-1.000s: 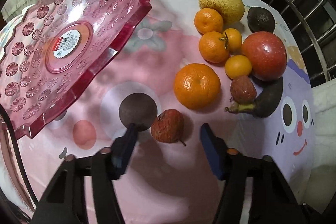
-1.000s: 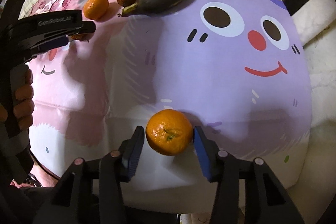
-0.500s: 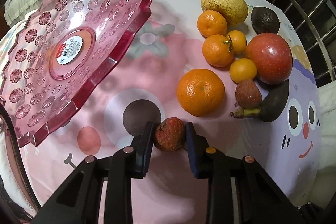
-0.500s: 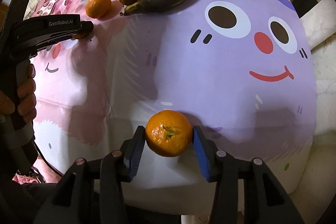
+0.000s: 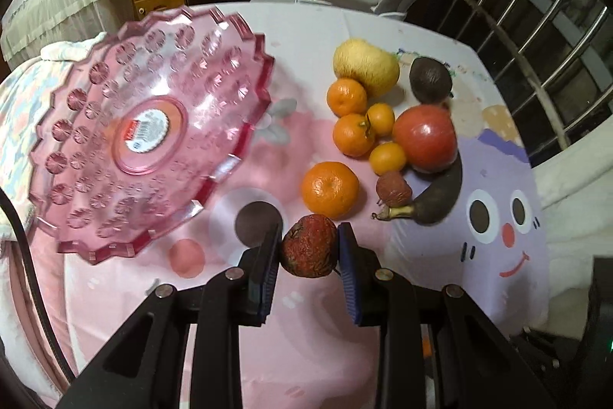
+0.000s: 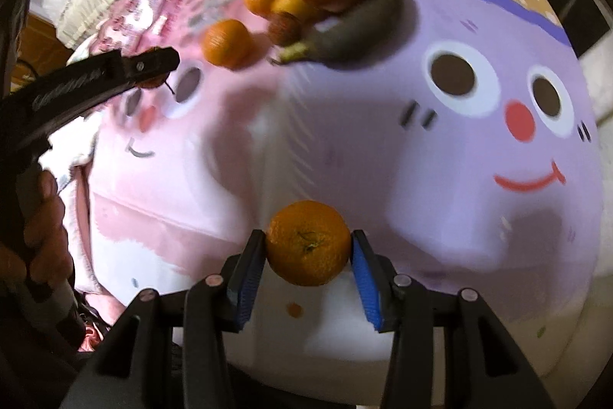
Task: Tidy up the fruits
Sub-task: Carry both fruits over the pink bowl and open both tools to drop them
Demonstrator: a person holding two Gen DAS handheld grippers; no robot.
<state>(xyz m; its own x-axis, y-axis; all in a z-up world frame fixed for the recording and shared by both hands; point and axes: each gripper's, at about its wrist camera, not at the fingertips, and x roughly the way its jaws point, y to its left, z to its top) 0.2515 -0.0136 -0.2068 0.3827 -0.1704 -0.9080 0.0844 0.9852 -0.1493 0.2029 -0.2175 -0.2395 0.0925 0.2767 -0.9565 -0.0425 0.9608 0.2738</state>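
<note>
Two hand-held grippers, each w/ a fruit, over a desk [image 5: 314, 22] covered by a cartoon-face cloth [image 6: 479, 148].

Left gripper [image 5: 309, 248]: jaws have just been closing and are now clamped on a wrinkled red fruit [image 5: 309, 251], blue pads pressing both its sides, stem poking out at lower right. The fruit sits between the fingertips, raised off the cloth, in front of a dark printed dot. In the right wrist view the same gripper shows at upper left, a person's hand [image 6: 42, 217] around its handle.

Right gripper [image 6: 308, 248]: jaws clamped on an orange [image 6: 308, 243], pads touching its left and right sides, stem end facing the camera. It hangs above the white-and-purple near part of the cloth, well apart from the fruit pile.

Landmark: the red apple [image 5: 425, 137]. Just left of it, touching, sit small oranges [image 5: 354, 115]; a larger single orange [image 5: 330, 189] lies lower left, a bit apart from the cluster. A yellow pear [image 5: 366, 66] is beyond the oranges, a dark avocado [image 5: 430, 80] just behind the apple. A blackened banana [image 5: 433, 202] curls under the apple's near side, a second wrinkled fruit [image 5: 394, 189] beside the banana's stem. Far left of the apple, a pink scalloped plastic dish [image 5: 95, 186] w/ a sticker at centre lies tilted, nothing in it. Right wrist view is motion-blurred at the pile.
</note>
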